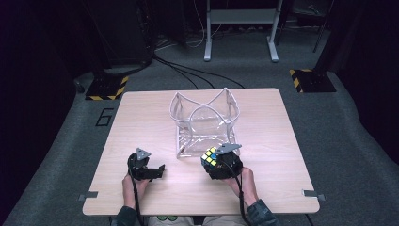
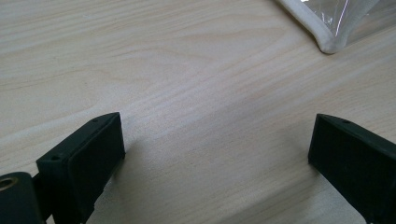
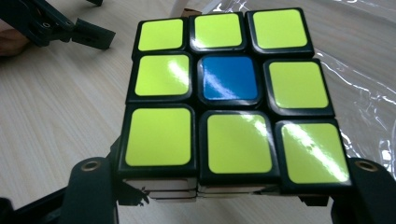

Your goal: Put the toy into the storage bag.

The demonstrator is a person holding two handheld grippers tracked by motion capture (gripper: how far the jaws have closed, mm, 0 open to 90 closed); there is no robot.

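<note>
Nearest the lens in the right gripper view: puzzle cube point(image 3: 229, 98), clamped between the two black jaws of the right gripper point(image 3: 229, 186), one jaw pressed on each side of its lower edge. Yellow stickers across the upper face, a single blue one at the centre. Held clear of the wooden table point(image 1: 263, 188), just in front of the clear plastic bag point(image 1: 204, 123) with white trim that stands open-topped at mid-table. Seen from the high view at the near right, cube point(image 1: 210, 157) poking forward from the right gripper point(image 1: 217, 165), close to the bag's front corner.

Left gripper point(image 1: 155, 170) at the near left, low over the table, jaws spread wide apart with bare wood between them, gripping nothing. Bag's trimmed corner point(image 2: 329, 44) beyond, well apart from either jaw.
</note>
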